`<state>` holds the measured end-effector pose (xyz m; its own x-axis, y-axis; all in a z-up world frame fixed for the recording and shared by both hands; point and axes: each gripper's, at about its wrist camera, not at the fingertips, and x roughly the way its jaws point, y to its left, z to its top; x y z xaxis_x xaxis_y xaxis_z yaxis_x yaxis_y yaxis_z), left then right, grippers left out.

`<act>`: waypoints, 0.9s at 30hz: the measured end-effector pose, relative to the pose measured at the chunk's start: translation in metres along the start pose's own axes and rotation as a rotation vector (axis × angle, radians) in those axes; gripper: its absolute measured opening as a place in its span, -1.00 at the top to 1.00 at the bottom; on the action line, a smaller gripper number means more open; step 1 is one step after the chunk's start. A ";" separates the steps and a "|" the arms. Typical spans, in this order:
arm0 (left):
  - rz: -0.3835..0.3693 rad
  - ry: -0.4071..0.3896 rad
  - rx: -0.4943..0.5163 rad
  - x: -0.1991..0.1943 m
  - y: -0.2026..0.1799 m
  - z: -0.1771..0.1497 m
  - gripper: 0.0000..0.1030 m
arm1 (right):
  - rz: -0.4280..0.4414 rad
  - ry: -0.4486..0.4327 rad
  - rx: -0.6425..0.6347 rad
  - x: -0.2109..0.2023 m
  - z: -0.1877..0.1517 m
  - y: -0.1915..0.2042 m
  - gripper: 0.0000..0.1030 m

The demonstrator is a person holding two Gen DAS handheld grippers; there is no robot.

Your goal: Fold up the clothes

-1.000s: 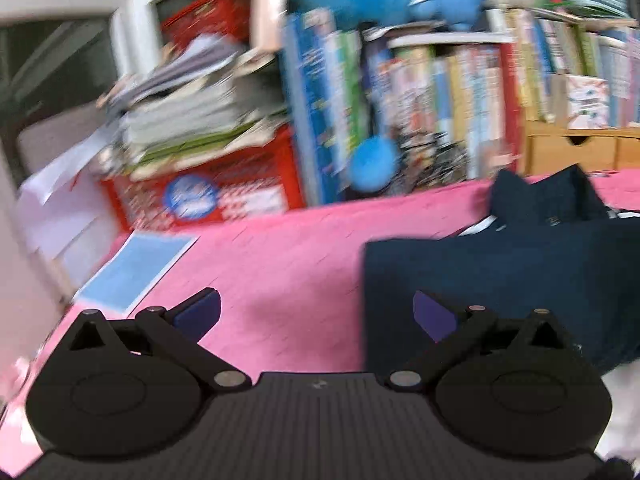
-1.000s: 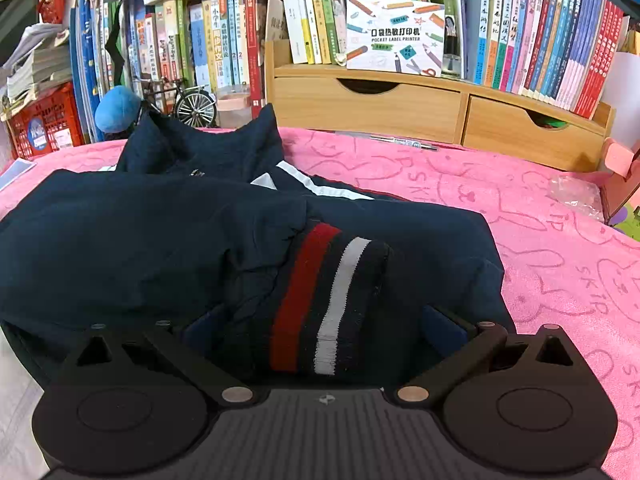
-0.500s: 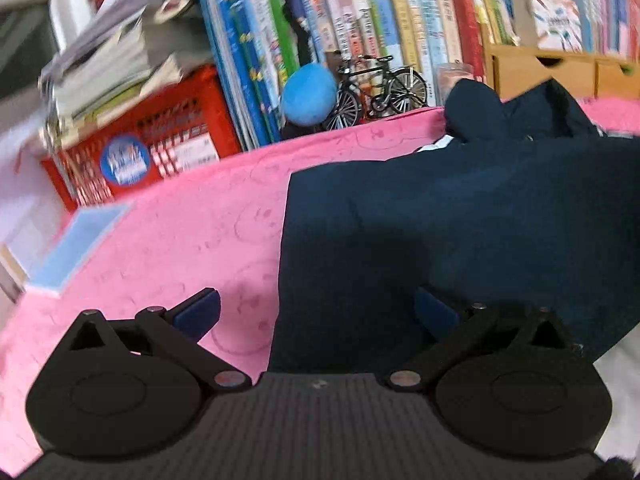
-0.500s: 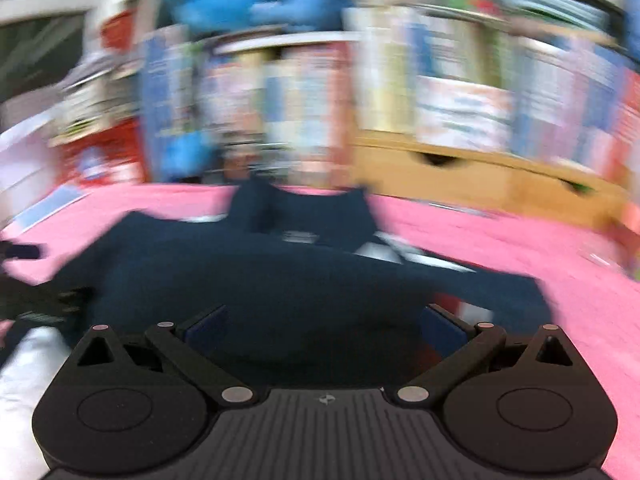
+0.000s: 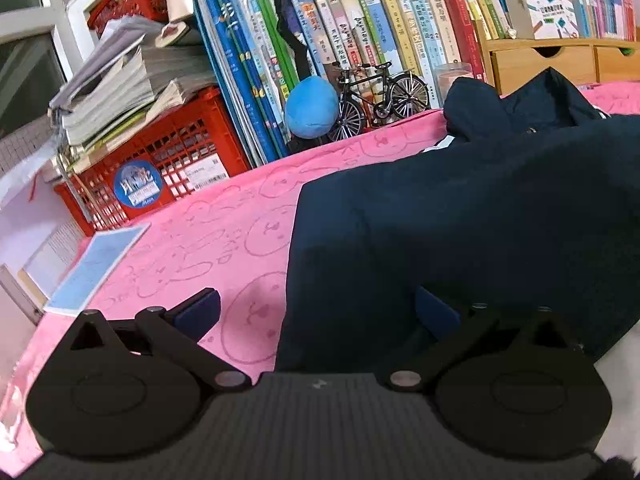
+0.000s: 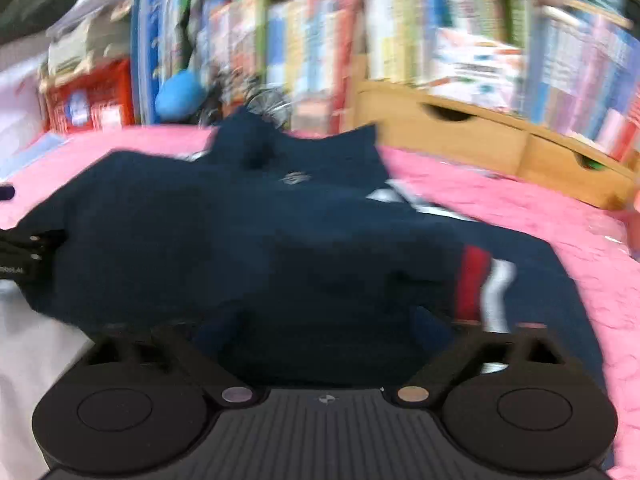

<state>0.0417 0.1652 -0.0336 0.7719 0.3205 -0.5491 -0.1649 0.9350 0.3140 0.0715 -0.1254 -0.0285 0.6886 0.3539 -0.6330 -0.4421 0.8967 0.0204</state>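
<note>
A navy jacket (image 5: 472,216) lies crumpled on the pink cloth (image 5: 240,240), collar toward the bookshelf. My left gripper (image 5: 318,312) is open at the jacket's left edge; one finger is over pink cloth, the other over navy fabric. In the blurred right wrist view the jacket (image 6: 248,232) fills the middle, and its red and white striped cuff (image 6: 482,288) lies just right of my open right gripper (image 6: 324,328), which hovers over the near hem. The left gripper (image 6: 20,256) shows at that view's left edge.
A red crate (image 5: 160,168) with stacked papers, upright books (image 5: 360,40), a blue plush ball (image 5: 312,108) and a model bicycle (image 5: 380,96) line the back. A wooden drawer unit (image 6: 480,140) stands back right. A blue booklet (image 5: 96,264) lies at the left edge.
The left gripper has swung right and closer, up to the jacket's left edge. The right gripper has shifted left: the striped cuff was between its fingers and now lies to their right.
</note>
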 end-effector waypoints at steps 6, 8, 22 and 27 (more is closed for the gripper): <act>0.010 -0.003 0.004 -0.001 -0.001 -0.001 -1.00 | -0.007 -0.042 0.003 -0.028 -0.014 -0.027 -0.14; 0.039 -0.010 0.024 -0.002 -0.005 -0.001 -1.00 | -0.027 -0.072 -0.023 -0.041 -0.020 -0.015 -0.58; 0.204 -0.041 0.154 -0.007 -0.028 -0.005 -1.00 | -0.113 -0.051 0.177 -0.101 -0.076 -0.062 -0.76; 0.121 -0.036 0.189 -0.048 -0.031 -0.017 -1.00 | -0.165 -0.042 0.202 -0.136 -0.101 -0.084 -0.82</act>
<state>-0.0008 0.1232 -0.0295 0.7752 0.4199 -0.4720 -0.1419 0.8438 0.5175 -0.0433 -0.2758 -0.0219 0.7670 0.2055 -0.6078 -0.2012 0.9766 0.0763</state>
